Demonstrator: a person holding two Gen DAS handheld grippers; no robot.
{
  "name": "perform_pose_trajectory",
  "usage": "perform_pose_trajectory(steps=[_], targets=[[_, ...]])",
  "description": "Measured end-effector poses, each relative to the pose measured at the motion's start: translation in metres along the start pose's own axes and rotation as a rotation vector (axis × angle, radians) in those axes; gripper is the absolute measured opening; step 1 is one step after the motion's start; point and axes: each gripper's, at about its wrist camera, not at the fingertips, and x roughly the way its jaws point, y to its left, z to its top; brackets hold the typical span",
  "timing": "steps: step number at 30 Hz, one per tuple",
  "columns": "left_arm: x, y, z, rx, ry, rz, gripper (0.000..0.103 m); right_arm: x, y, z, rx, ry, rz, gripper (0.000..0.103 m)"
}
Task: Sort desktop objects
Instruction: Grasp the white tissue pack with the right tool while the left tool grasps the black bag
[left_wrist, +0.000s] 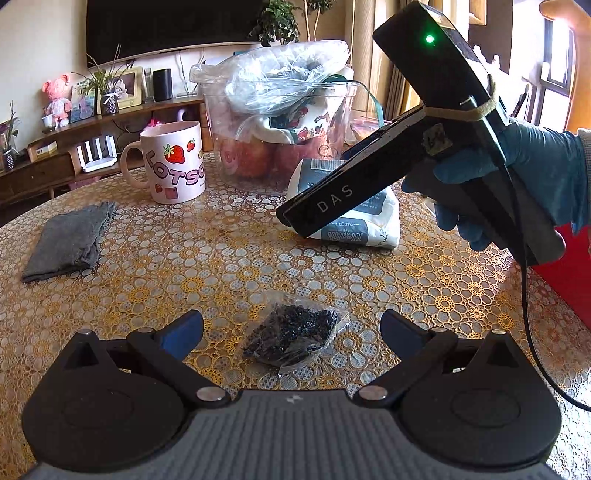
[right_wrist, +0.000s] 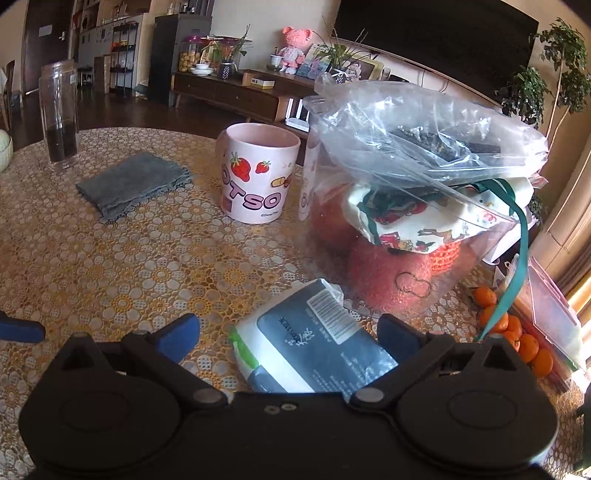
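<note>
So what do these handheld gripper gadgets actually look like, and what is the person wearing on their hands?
Each gripper is black plastic with two blue-padded fingers on hinged links with silver pivot pins. The left gripper has a ribbed grey top. The right gripper, seen from outside, is a long black body marked "DAS", with a green light, a rubber band and a black cable. The hand wears a blue glove.

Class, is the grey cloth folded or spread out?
Folded: the grey cloth lies on the table as a compact layered rectangle with stacked edges.

Flower-patterned table (left_wrist: 184, 266) with grey cloth (left_wrist: 70, 240), pink mug (left_wrist: 173, 162), tissue pack (left_wrist: 362, 218), small dark-filled bag (left_wrist: 291, 336), clear container (right_wrist: 388, 236).
</note>
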Motion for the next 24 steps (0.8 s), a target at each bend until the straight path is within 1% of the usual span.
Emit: perform_pose_trajectory(steps=[6, 12, 15, 18, 20, 22, 24], targets=[[0.005, -0.002, -0.002, 0.021, 0.005, 0.005, 0.102, 0.019, -0.002, -0.006, -0.033, 0.059, -0.006, 0.103], [0.009, -0.004, -0.005, 0.039, 0.002, 0.011, 0.102, 0.023, -0.003, -0.018, -0.088, 0.096, -0.029, 0.101], [0.012, -0.003, -0.004, 0.028, 0.006, 0.007, 0.102, 0.022, -0.009, -0.02, -0.063, 0.107, -0.034, 0.097], [0.017, -0.001, -0.004, 0.017, 0.017, 0.009, 0.101, 0.023, -0.02, -0.022, -0.007, 0.12, -0.044, 0.093], [0.019, 0.0, -0.004, 0.003, 0.027, 0.01, 0.098, 0.023, -0.027, -0.023, 0.034, 0.127, -0.052, 0.088], [0.022, 0.002, -0.004, -0.01, 0.038, 0.01, 0.094, 0.023, -0.034, -0.023, 0.076, 0.135, -0.059, 0.081], [0.023, 0.004, -0.004, -0.023, 0.048, 0.008, 0.084, 0.024, -0.039, -0.024, 0.108, 0.142, -0.075, 0.077]])
